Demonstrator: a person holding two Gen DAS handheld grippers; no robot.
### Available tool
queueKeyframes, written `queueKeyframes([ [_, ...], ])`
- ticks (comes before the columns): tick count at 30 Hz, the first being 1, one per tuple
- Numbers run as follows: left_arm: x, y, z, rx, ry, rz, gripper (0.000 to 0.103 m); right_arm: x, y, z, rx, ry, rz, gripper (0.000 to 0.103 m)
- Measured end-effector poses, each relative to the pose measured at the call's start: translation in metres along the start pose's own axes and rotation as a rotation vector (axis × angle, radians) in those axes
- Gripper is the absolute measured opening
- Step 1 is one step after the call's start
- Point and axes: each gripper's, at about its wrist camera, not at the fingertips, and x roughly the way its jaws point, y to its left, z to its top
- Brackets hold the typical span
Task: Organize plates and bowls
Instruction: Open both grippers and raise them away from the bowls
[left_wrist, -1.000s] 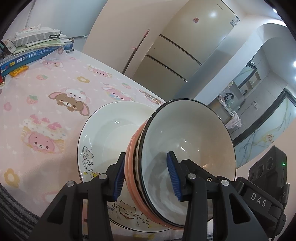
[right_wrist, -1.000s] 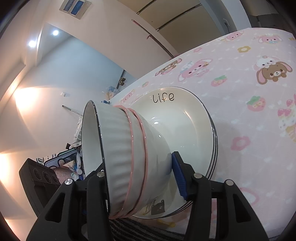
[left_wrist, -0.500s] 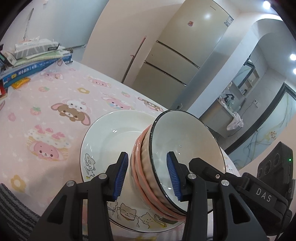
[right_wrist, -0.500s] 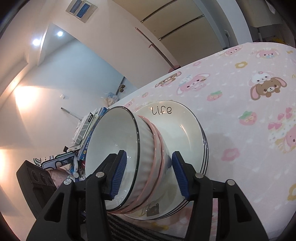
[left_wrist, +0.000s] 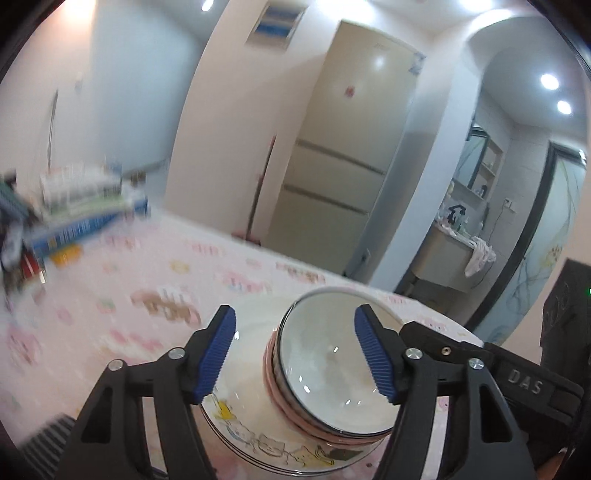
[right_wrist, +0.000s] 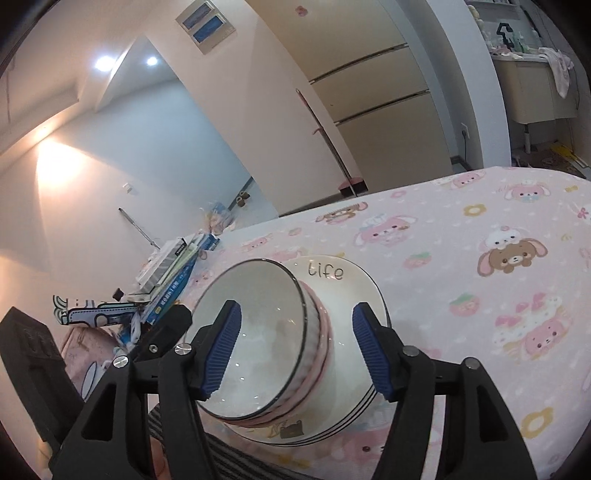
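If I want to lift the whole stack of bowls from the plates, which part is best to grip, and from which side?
Probably the rim wall of the stack of bowls, one claw at each opposite side, one pad inside and one outside. The stack sits upright on the plates with its mouth open upward, so come from above; both claws are opening, off it.

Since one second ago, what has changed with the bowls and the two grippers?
Both grippers let go: the left gripper and right gripper are opening and have lifted off the stacked bowls, which went from tilted on edge to upright. The plates beneath stayed on the pink tablecloth.
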Motion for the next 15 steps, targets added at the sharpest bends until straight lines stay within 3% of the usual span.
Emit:
queueKeyframes([
  [4,-0.04,-0.023,0.01,0.14,-0.184,0.019,0.087,-0.015,0.017,0.004,-0.055,-0.088,-0.056,0.066],
  [7,-0.069,-0.036,0.016,0.217,-0.302,0.034,0.087,-0.032,0.03,0.005,-0.124,-0.161,-0.097,0.067],
  [11,-0.086,-0.041,0.024,0.239,-0.313,0.009,0.087,-0.062,0.042,0.012,-0.165,-0.248,-0.108,0.072],
  [15,-0.115,-0.041,0.027,0.265,-0.351,-0.017,0.092,-0.102,0.053,0.018,-0.177,-0.346,-0.099,0.085],
])
